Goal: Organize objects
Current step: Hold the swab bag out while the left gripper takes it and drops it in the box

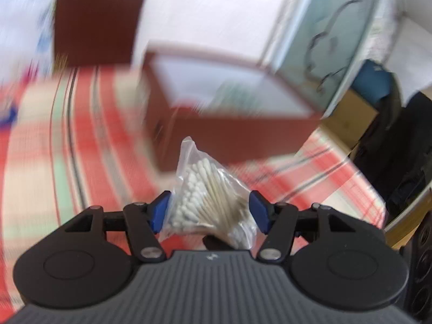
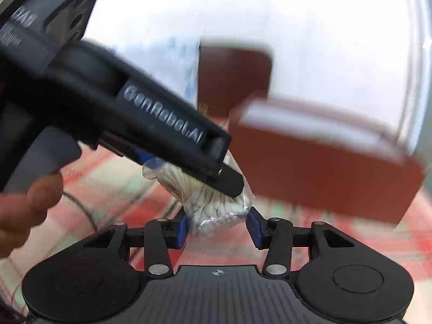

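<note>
A clear bag of cotton swabs (image 1: 208,189) sits between the blue pads of my left gripper (image 1: 209,210), which is shut on it. In the right wrist view the same bag (image 2: 216,210) lies between the pads of my right gripper (image 2: 217,229), which is also shut on it. There the left gripper's body (image 2: 162,124) reaches in from the upper left over the bag, with a person's hand (image 2: 27,202) behind it. A brown open box (image 1: 229,135) (image 2: 324,183) with a white inside stands just beyond on the red checked cloth (image 1: 81,135).
The brown lid (image 1: 97,21) (image 2: 235,78) stands upright behind the box. To the right a pale green panel (image 1: 329,40) leans by a cardboard box (image 1: 351,116) and a dark bag (image 1: 405,156) past the table's right edge. Both views are blurred.
</note>
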A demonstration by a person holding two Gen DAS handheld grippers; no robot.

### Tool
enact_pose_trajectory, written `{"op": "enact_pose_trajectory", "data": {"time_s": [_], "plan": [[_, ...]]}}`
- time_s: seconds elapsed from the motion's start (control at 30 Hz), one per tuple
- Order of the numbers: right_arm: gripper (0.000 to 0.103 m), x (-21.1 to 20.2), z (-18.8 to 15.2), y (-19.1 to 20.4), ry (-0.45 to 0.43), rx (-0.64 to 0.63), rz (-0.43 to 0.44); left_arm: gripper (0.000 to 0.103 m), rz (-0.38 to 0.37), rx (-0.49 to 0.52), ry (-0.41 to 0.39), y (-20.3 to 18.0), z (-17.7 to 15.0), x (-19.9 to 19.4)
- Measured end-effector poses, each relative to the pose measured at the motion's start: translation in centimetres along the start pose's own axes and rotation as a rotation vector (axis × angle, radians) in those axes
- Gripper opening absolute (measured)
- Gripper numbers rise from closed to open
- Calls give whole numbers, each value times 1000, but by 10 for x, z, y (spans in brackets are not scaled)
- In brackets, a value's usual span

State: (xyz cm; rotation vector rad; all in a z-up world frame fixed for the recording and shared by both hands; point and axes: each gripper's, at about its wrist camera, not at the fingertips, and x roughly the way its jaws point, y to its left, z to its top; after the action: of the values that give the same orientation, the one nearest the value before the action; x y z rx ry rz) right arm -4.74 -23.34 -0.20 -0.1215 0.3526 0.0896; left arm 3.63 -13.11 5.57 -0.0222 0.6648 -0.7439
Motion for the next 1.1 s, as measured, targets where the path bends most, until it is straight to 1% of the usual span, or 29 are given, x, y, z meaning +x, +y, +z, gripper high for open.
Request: {"op": "enact_pose_trajectory", "data": {"time_s": [0.07,0.17,0.23,0.37,0.5,0.57,0.6,0.63,0.67,0.73,0.8,0.87,0.9,1.0,1.1], "plan": [[46,-8,8,-6,-91,3,-47,64,-30,71,-61,-19,18,-7],[45,-5,20,-24,-163,29,-122,66,-91,146,-100,-44,48,1],[44,3,27,-41,-168,52,-166,66,-117,200,-101,-61,64,15],[43,15,39,-78,-191,101,-239,66,-124,294,-103,-91,87,46],[42,39,45,-111,-172,106,-314,67,-117,309,-83,-109,107,83],[43,56,47,-126,-152,112,-360,68,-71,298,-68,-116,118,106],[44,65,49,-134,-144,122,-391,72,-38,289,-62,-116,123,117],[50,74,51,-142,-128,135,-422,74,7,276,-56,-115,127,129],[52,83,53,-150,-105,148,-439,77,58,258,-47,-113,133,140],[52,95,54,-163,-80,190,-428,80,123,223,-27,-107,142,155],[54,98,52,-167,-77,223,-414,81,165,203,-30,-102,147,158],[60,99,47,-164,-86,208,-428,81,227,224,-45,-104,147,158],[60,99,45,-162,-90,199,-435,81,251,235,-49,-104,146,158],[60,97,44,-159,-101,203,-435,81,286,240,-40,-102,145,159],[60,89,42,-161,-115,205,-458,81,321,251,-38,-102,143,158]]}}
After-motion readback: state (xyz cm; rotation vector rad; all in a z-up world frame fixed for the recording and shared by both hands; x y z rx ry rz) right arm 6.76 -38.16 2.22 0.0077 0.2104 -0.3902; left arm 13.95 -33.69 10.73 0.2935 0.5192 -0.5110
